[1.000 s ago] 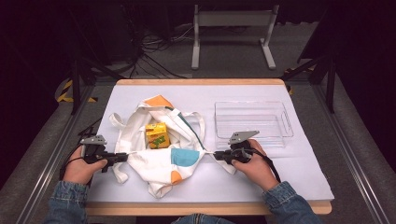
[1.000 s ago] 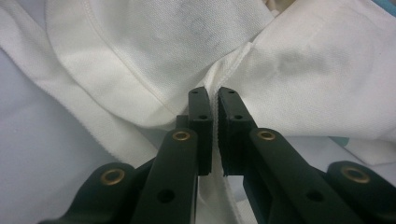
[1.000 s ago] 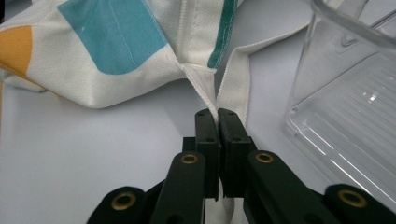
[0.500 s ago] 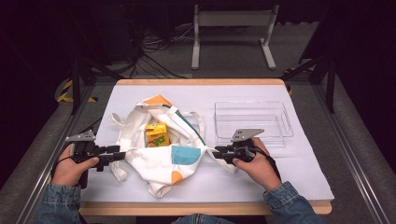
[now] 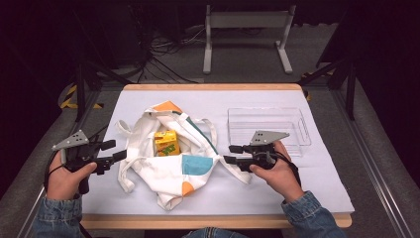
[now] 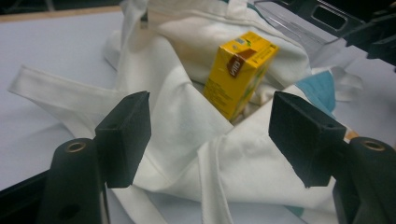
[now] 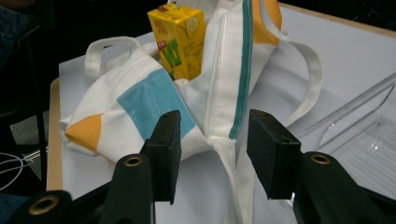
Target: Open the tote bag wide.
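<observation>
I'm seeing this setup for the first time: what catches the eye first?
A yellow drink carton stands in the open mouth of a white tote bag at mid-table. An open hand-held gripper flanks the bag on each side, left and right, with a clear plastic tray behind the right one.

the yellow carton's (image 6: 236,77) lower part is hidden inside the cloth bag (image 6: 187,121).

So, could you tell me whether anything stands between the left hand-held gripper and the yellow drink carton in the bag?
Yes. The left hand-held gripper, jaws open, faces the yellow drink carton, but folds of the white cloth tote bag wrap the carton's lower half and lie directly between them.
</observation>
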Demonstrator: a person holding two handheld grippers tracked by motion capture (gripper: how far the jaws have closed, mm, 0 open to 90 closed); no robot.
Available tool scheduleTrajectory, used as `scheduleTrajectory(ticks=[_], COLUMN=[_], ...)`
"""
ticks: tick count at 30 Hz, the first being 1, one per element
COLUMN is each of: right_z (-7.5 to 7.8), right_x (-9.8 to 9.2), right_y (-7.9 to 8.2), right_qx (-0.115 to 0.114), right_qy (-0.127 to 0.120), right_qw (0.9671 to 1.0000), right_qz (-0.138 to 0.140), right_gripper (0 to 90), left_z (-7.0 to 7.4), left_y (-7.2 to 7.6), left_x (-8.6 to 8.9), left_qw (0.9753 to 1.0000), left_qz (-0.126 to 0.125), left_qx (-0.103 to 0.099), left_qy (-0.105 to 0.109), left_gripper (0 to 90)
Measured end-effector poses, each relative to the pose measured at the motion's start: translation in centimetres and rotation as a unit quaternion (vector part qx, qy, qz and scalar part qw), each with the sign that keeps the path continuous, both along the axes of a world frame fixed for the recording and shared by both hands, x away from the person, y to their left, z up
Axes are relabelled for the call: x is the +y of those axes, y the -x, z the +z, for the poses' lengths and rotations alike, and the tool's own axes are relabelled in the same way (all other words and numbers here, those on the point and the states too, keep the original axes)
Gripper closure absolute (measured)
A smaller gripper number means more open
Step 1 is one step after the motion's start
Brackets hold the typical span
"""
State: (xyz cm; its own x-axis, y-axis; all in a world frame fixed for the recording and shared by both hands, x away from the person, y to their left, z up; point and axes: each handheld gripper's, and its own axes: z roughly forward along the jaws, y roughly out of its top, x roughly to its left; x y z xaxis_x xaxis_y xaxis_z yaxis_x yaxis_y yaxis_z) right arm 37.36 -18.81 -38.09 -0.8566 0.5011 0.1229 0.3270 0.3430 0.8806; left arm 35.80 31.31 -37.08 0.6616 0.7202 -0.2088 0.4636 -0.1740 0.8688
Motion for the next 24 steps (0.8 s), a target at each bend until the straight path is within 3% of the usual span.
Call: scheduleTrajectory(ticks=[7, 13, 24], right_z=[1.4, 2.2, 3.2], right_x=[0.7, 1.6, 3.3], right_y=[-0.2, -0.8, -2.9], right_qx=[-0.018, -0.029, -0.047], right_qy=[-0.011, -0.016, -0.04], right_qw=[0.9998, 0.9995, 0.9976], right_qz=[0.004, 0.002, -0.031], right_gripper=[54.0, 53.0, 49.0], left_z=[0.8, 0.4, -0.4], left_y=[-0.3, -1.2, -3.7], left_x=[-0.2, 0.1, 0.1], left_qw=[0.9982, 0.9963, 0.9924], left_qz=[0.045, 0.074, 0.108], left_qx=[-0.038, -0.039, -0.056], left_qy=[-0.007, -0.02, -0.018], left_gripper=[27.6, 25.2, 22.8])
